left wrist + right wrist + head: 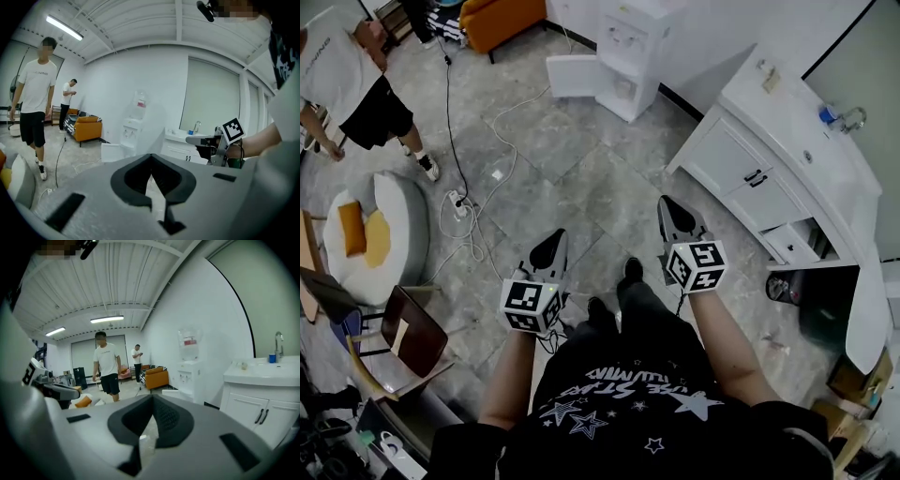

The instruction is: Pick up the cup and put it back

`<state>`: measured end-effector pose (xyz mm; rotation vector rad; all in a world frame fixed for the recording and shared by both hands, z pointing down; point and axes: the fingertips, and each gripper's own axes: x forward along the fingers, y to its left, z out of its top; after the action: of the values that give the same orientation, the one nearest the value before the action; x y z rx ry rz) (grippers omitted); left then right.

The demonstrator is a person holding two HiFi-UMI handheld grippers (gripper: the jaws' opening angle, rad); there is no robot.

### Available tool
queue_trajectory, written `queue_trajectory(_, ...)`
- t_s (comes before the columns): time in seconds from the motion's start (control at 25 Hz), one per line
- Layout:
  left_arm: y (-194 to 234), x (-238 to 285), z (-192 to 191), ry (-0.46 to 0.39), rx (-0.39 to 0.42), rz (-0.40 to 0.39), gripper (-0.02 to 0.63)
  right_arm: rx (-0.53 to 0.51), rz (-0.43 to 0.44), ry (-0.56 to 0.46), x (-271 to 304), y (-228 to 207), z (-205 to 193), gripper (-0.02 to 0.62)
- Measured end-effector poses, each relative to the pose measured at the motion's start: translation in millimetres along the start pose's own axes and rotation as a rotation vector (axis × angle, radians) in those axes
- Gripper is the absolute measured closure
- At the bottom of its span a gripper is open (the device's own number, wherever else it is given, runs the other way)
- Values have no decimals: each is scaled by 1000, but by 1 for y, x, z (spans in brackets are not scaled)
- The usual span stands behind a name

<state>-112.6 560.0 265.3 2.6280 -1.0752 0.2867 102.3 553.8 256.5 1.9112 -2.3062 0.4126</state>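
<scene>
A small blue cup (828, 114) stands beside the faucet (853, 117) on the white sink counter (787, 112) at the right. The right gripper view shows the same blue cup (272, 358) on the counter top (262, 371). My left gripper (551, 246) and right gripper (675, 211) both hang over the grey floor, well short of the counter. The left gripper (151, 159) has its jaws together with nothing in them. The right gripper (153, 399) is shut and empty too. A small pale thing (766, 80) sits at the counter's far end.
A white water dispenser (628, 56) stands against the far wall, an orange sofa (497, 19) beyond it. A person (347, 84) stands at the left. Cables (469, 206) trail over the floor near a round cushioned seat (380, 234) and a chair (408, 337). A cabinet drawer (797, 246) stands open.
</scene>
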Motion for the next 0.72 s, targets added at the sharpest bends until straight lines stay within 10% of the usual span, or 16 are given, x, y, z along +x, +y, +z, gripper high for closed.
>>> queue_trajectory(0.72,104,129,51,-23,27,66,597,100,13,35,195,-77,-5,331)
